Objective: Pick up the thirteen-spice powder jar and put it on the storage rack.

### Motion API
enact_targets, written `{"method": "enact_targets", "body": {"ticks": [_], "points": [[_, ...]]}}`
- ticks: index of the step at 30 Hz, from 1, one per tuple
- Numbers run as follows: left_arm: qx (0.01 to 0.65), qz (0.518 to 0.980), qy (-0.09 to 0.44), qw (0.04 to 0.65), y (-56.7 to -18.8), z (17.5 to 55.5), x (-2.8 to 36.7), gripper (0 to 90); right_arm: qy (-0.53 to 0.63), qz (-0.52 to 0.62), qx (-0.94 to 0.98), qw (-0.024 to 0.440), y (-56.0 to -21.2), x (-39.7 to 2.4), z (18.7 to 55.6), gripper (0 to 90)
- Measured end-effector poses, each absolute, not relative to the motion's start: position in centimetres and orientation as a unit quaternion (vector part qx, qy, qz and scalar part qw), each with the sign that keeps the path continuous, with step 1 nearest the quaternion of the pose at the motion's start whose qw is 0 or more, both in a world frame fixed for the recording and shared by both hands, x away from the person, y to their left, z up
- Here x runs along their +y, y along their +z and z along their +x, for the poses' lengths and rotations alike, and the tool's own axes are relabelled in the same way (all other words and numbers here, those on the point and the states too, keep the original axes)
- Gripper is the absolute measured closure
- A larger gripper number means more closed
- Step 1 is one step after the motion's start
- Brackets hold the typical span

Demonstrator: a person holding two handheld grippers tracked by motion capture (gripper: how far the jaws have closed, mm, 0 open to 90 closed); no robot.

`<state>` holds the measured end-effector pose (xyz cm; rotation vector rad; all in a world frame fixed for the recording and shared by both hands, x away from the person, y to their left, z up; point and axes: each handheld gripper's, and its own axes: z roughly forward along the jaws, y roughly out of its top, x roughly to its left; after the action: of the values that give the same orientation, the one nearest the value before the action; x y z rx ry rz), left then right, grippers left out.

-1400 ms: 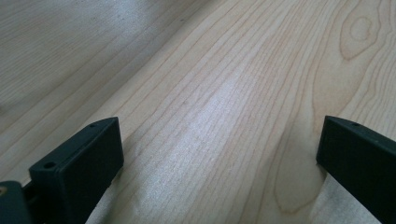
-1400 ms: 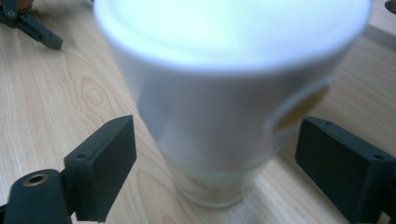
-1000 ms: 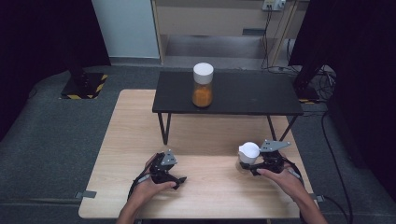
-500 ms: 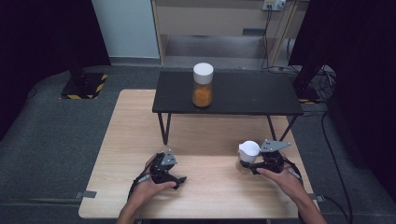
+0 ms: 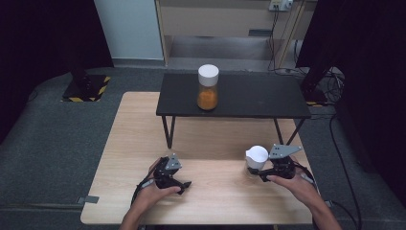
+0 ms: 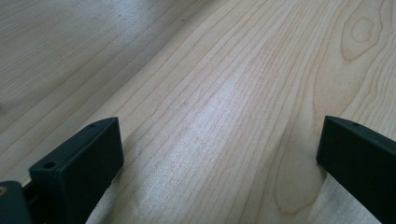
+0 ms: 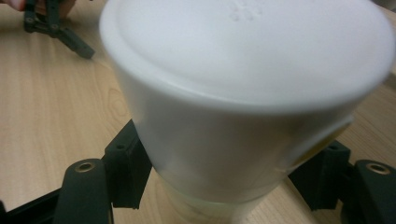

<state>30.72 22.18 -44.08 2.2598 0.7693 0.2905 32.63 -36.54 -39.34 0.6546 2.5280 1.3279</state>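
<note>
A jar with a white cap (image 5: 257,155) stands on the wooden table (image 5: 210,143) at the front right. My right gripper (image 5: 254,171) is shut on it from the side. In the right gripper view the white cap (image 7: 243,70) looms close, and the two black fingers (image 7: 123,168) press just under its rim against the clear body. My left gripper (image 5: 182,184) rests low on the table at the front left. Its jaws (image 6: 219,149) stand wide open over bare wood with nothing between them. The left gripper (image 7: 56,28) also appears far off in the right gripper view.
A low black bench (image 5: 249,98) stands across the back of the wooden table. On it sits a second jar (image 5: 208,88) with a white cap and orange contents. Cables trail over the grey floor at the right.
</note>
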Motion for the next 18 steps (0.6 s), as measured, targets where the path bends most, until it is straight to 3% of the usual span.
{"method": "enact_targets", "body": {"ticks": [18], "points": [[0.299,0.876,0.113,0.36,-44.1,30.7,22.1,0.0,0.447,0.203,0.866,0.097,-35.4,-38.4,32.3,31.5]]}}
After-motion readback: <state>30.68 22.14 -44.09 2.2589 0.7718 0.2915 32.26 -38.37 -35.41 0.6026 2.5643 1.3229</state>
